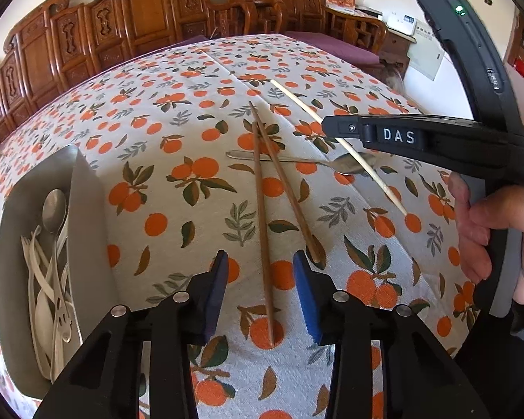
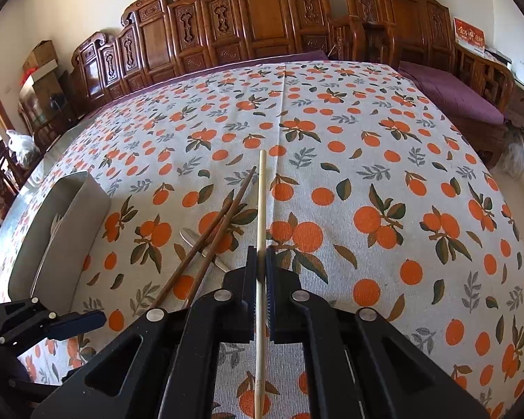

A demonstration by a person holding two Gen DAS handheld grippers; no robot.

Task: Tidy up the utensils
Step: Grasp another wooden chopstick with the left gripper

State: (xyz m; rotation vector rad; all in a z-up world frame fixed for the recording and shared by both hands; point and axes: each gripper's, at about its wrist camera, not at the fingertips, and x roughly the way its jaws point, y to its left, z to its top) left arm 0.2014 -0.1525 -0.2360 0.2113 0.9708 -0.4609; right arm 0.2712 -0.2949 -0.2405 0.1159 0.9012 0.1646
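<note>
My right gripper (image 2: pixel 261 262) is shut on a pale wooden chopstick (image 2: pixel 261 202), which runs between its pads. In the left wrist view the same gripper (image 1: pixel 332 129) reaches in from the right over that chopstick (image 1: pixel 297 99). My left gripper (image 1: pixel 258 262) is open and empty, its pads either side of a brown chopstick (image 1: pixel 262 216) on the tablecloth. A second brown chopstick (image 1: pixel 290 195) crosses it. Both lie over a metal spoon (image 1: pixel 349 164). A grey utensil tray (image 1: pixel 87 216) at the left holds spoons and forks.
The table wears an orange-print cloth (image 2: pixel 366 174). Carved wooden chairs (image 2: pixel 262 28) line the far side. A purple-cushioned bench (image 2: pixel 447 94) stands at the right. My left gripper (image 2: pixel 70 324) shows at the lower left of the right wrist view.
</note>
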